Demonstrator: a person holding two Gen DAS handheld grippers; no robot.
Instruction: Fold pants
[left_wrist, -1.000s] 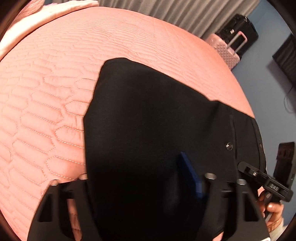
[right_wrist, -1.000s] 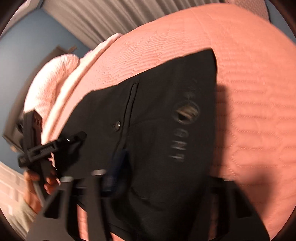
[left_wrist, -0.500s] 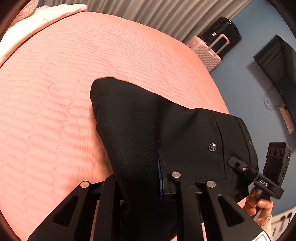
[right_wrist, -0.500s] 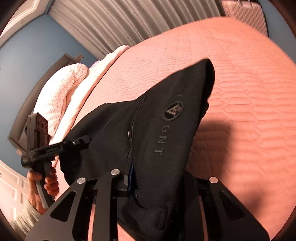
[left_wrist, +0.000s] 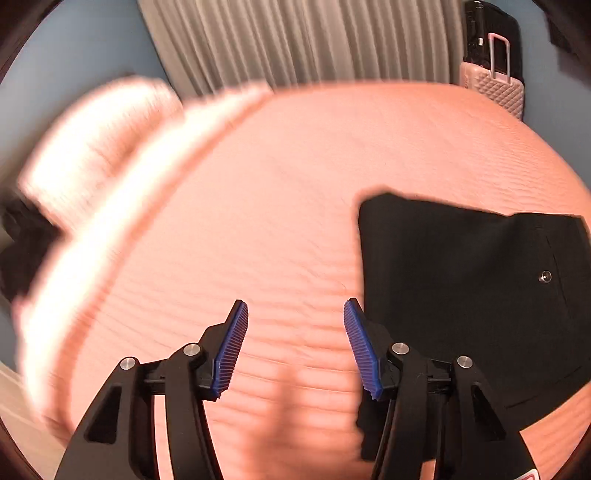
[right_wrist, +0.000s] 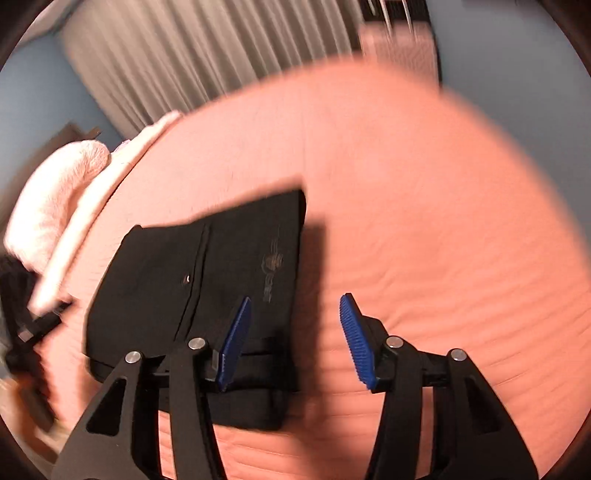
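The black pants (left_wrist: 469, 295) lie folded in a flat rectangle on the pink quilted bed (left_wrist: 295, 184), with a pocket button facing up. My left gripper (left_wrist: 293, 314) is open and empty, raised above the bed just left of the pants. In the right wrist view the pants (right_wrist: 207, 273) lie at lower left, a grey logo on top. My right gripper (right_wrist: 293, 308) is open and empty, above the pants' right edge. The other handheld gripper (right_wrist: 33, 325) shows blurred at the left edge.
White and pink pillows (left_wrist: 96, 147) lie at the head of the bed; they also show in the right wrist view (right_wrist: 55, 195). Grey curtains (left_wrist: 295, 40) hang behind. A pink suitcase (left_wrist: 493, 85) and a black one stand at the far right.
Both grippers let go of the pants and opened. The pants dropped flat onto the bed. Both grippers pulled up and back, the left swinging left and the right swinging right.
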